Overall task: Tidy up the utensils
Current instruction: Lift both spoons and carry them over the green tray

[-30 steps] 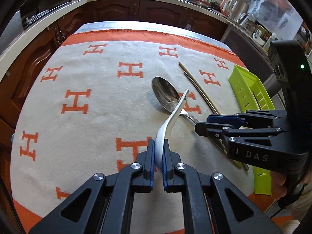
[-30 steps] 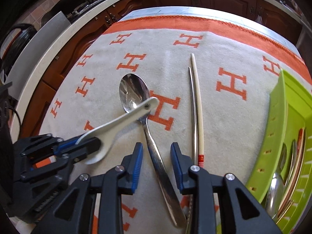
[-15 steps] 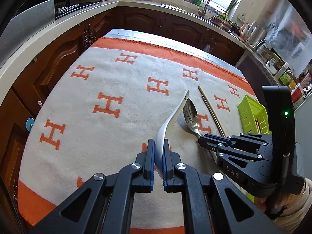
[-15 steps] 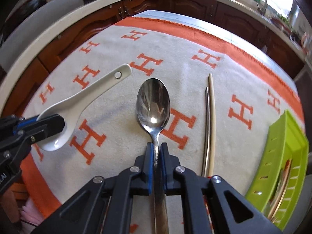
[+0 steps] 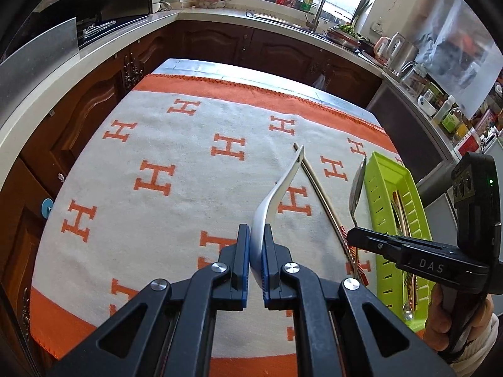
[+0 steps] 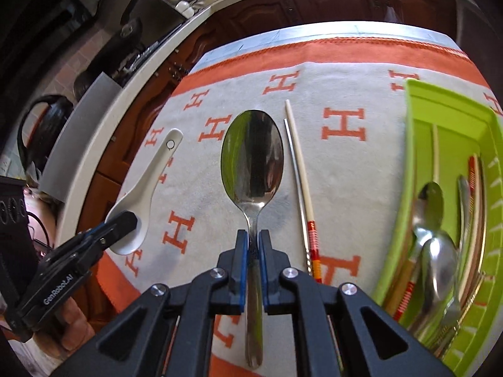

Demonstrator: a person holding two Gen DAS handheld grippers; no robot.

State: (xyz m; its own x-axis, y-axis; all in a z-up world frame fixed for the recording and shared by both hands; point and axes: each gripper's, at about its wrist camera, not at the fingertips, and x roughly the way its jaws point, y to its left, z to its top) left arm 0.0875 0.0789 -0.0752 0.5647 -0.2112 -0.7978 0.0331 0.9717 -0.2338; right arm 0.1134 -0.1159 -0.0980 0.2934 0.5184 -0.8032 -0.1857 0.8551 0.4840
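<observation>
My left gripper [image 5: 257,253] is shut on the bowl of a white ceramic spoon [image 5: 276,194], held above the cloth with its handle pointing away; it also shows in the right wrist view [image 6: 143,194]. My right gripper [image 6: 254,251] is shut on the handle of a metal spoon [image 6: 252,157], lifted off the cloth; the spoon shows edge-on in the left wrist view [image 5: 356,188]. A pair of chopsticks [image 6: 300,185] lies on the cloth between the spoon and the green utensil tray [image 6: 446,119].
The tray [image 5: 382,172] at the right holds several spoons [image 6: 433,245] and chopsticks. The white cloth with orange H marks [image 5: 157,176] covers the table. Wooden cabinets and a counter ring the table on the far and left sides.
The right gripper has closed on the metal spoon and lifted it toward the tray side. The left gripper has raised the white spoon higher; both have pulled back.
</observation>
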